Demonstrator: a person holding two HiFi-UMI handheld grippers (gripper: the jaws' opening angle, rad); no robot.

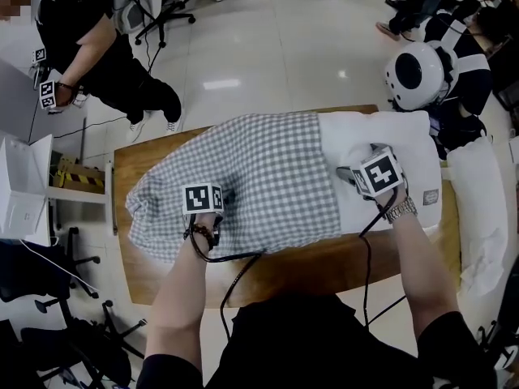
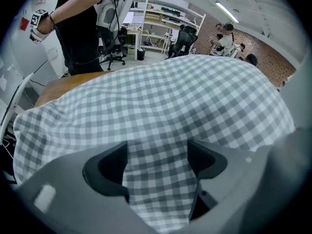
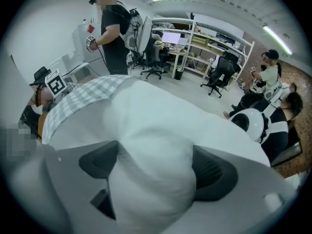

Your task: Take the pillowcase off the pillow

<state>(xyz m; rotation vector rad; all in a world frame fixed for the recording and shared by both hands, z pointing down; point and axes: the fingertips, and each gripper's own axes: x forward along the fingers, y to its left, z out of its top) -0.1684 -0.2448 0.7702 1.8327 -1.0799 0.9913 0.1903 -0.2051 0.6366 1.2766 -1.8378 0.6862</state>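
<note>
We see the left gripper (image 2: 157,165) with its fingers (image 2: 108,168) clenched on a gathered fold of the grey-checked pillowcase (image 1: 251,177). The right gripper (image 3: 155,172) fingers (image 3: 214,174) squeeze the bare white end of the pillow (image 1: 381,140), which bulges between them. The pillowcase covers the pillow's left part, and both lie across the wooden tabletop (image 1: 324,264). We note a bystander (image 1: 89,47) standing beyond the tabletop's far-left corner.
</note>
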